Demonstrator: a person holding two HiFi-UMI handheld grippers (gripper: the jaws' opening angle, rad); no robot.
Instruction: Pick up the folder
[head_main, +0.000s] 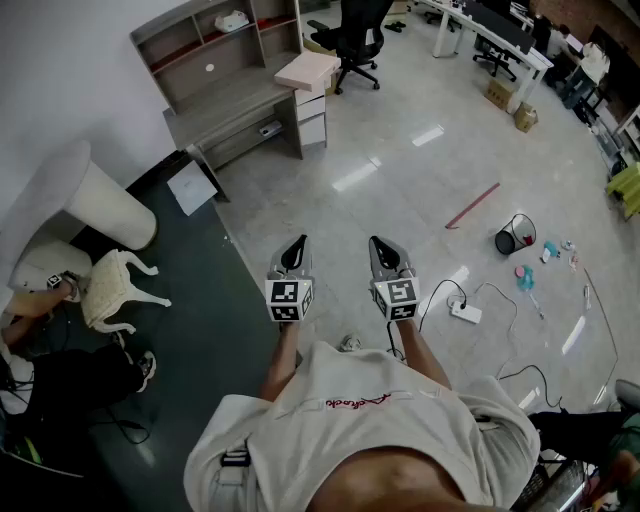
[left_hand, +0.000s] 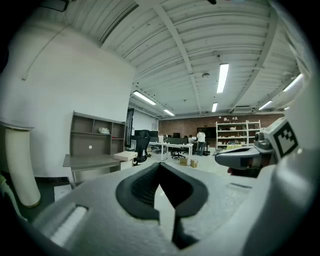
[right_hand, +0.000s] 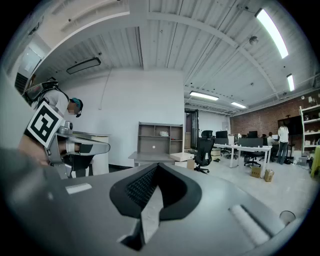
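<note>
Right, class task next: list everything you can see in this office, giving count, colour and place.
desk: one, grey, shelved, by the wall top left
box: one, pink, at the desk's right end
office chair: one, black, top centre
mat: one, dark, floor at left
stool: one, white, on the mat
sheet: one, white, on the mat by the desk
tape: one, red, floor at right
bin: one, black, near the tape
left gripper: one, grey, shut, empty
right gripper: one, grey, shut, empty
</note>
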